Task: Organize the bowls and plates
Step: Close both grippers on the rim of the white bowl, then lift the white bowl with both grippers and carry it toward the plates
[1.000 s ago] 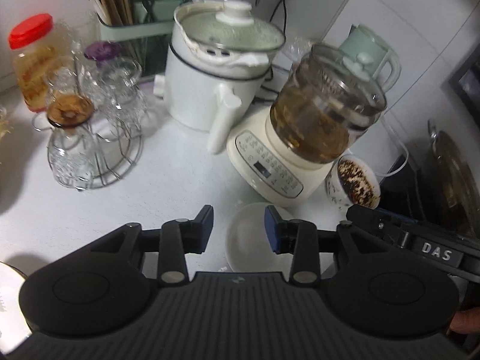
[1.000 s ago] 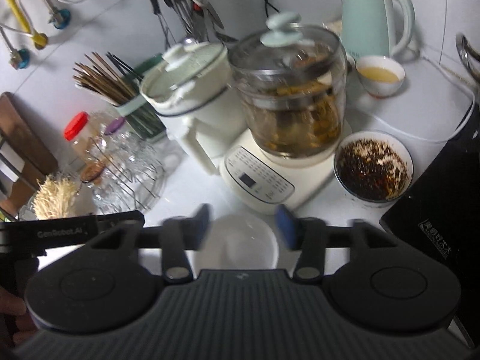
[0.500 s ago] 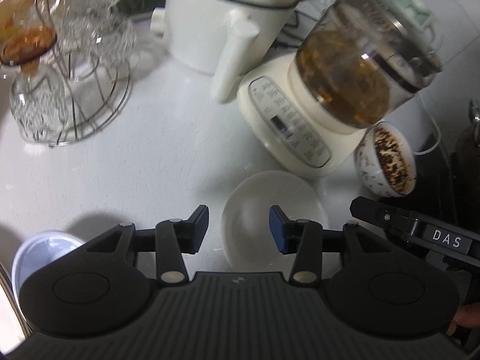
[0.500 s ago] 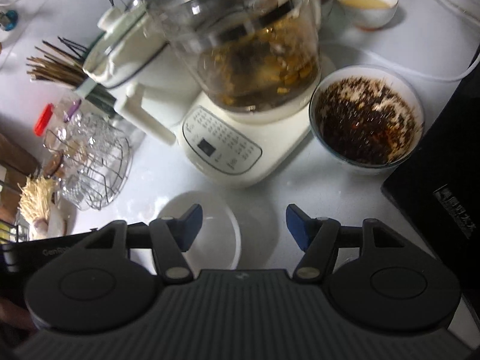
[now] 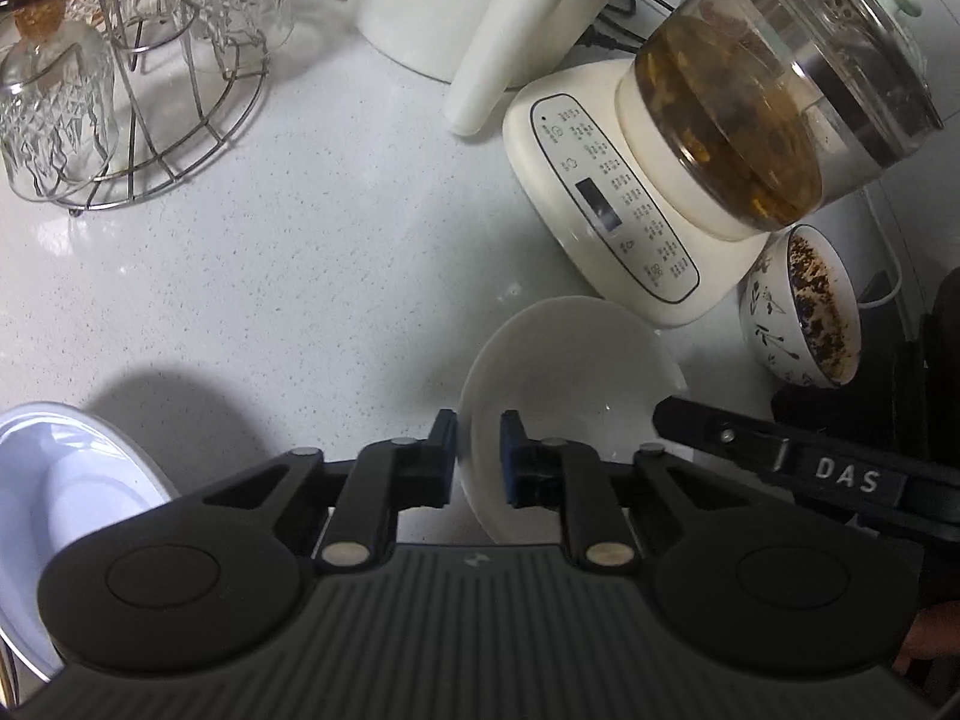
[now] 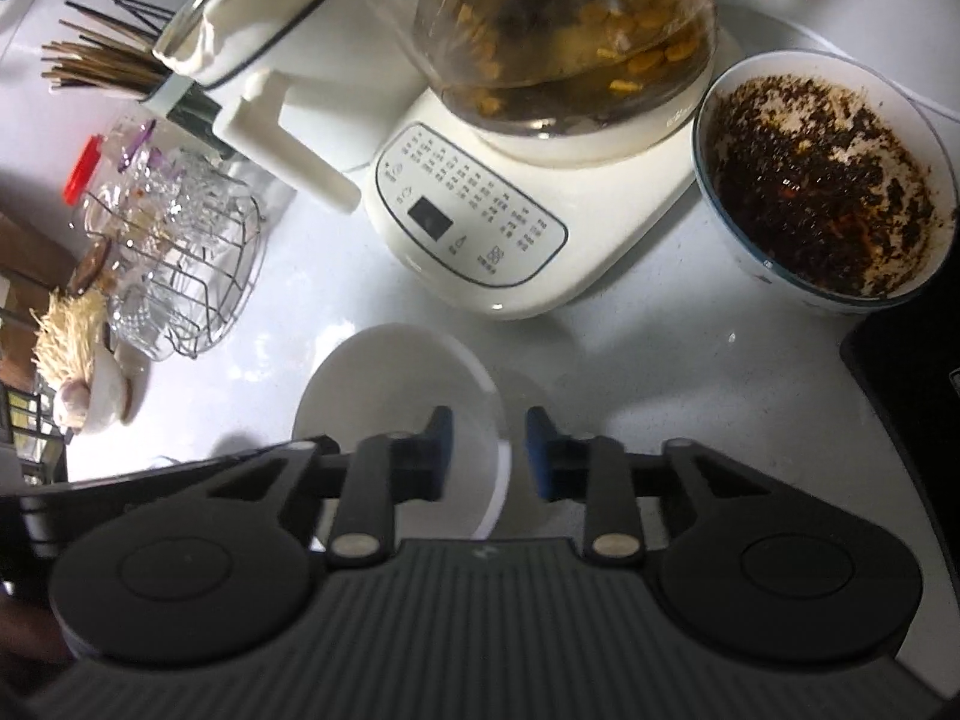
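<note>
Worktop [image 5: 288, 276]: white, speckled, crowded along the back.

Item 1. White dish [image 5: 576, 360], shallow and empty, on the worktop just in front of the kettle base. Approached from both sides at once.
- Left gripper [image 5: 477, 450]: pointed steeply down, fingers clenched on the near-left rim of the dish, one blue pad inside the rim and one outside.
- Right gripper [image 6: 489, 432]: pointed steeply down at the opposite edge of the same dish [image 6: 390, 378]. Fingers closing, with the rim between them: one over the dish, one outside it. Gap still visible beside the outer finger; not yet pressing.

Item 2. Patterned bowl [image 5: 804, 312], inside coated with dark flecked residue. Upright beside the kettle base, to the right of the white dish and apart from it. Also seen from the right wrist [image 6: 822, 180].

Item 3. Pale plate [image 5: 66, 480], at the lower left edge of the left wrist view, partly hidden by the gripper body. Well apart from the white dish.

Other contents:
- Electric kettle [image 5: 720, 138], glass jug of brown liquid with solids, on a cream base with button panel.
- White pot [image 5: 456, 0] with a stubby handle, behind the kettle.
- Wire rack [image 5: 168, 102] of cut-glass cups, upside down, at far left.
- Chopsticks [image 6: 102, 66] in a holder near the wall.
</note>
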The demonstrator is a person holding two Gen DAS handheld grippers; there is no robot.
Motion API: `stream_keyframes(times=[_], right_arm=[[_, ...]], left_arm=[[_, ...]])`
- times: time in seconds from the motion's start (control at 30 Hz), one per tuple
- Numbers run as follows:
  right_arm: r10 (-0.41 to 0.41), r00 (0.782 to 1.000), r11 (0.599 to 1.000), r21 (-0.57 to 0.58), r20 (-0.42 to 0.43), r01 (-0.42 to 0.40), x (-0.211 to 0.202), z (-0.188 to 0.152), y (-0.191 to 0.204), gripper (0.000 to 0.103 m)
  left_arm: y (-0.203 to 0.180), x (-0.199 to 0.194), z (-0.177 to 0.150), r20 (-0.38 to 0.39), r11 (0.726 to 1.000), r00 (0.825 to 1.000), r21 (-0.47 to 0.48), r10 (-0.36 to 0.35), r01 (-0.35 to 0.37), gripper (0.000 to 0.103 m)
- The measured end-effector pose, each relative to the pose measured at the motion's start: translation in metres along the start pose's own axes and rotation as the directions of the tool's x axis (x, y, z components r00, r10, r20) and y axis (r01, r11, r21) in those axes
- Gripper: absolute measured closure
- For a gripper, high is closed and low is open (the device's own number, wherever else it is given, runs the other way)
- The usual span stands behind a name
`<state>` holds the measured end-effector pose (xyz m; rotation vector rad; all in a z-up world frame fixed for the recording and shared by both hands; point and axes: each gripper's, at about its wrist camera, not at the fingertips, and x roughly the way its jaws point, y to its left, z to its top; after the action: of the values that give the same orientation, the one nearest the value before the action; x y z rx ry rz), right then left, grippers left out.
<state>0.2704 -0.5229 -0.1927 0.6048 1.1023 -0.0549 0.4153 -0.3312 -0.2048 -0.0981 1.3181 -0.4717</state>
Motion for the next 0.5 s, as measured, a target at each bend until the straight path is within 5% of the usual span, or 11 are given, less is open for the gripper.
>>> stream_keyframes(times=[0.2, 0.5], right_arm=[[-0.004, 1.0, 1.0, -0.02, -0.03, 0.003, 0.0059, 0.0011, 0.0017, 0.086], [-0.005, 0.999, 1.0, -0.028, -0.032, 0.005, 0.0099, -0.0032, 0.0044, 0.086]], left_arm=[[0.0045, 0.0005, 0.0, 0.014, 1.0, 1.0, -0.029, -0.006, 0.007, 0.091], [0.0097, -0.0021, -0.0023, 0.022, 0.999, 0.999, -0.046, -0.024, 0.025, 0.091]])
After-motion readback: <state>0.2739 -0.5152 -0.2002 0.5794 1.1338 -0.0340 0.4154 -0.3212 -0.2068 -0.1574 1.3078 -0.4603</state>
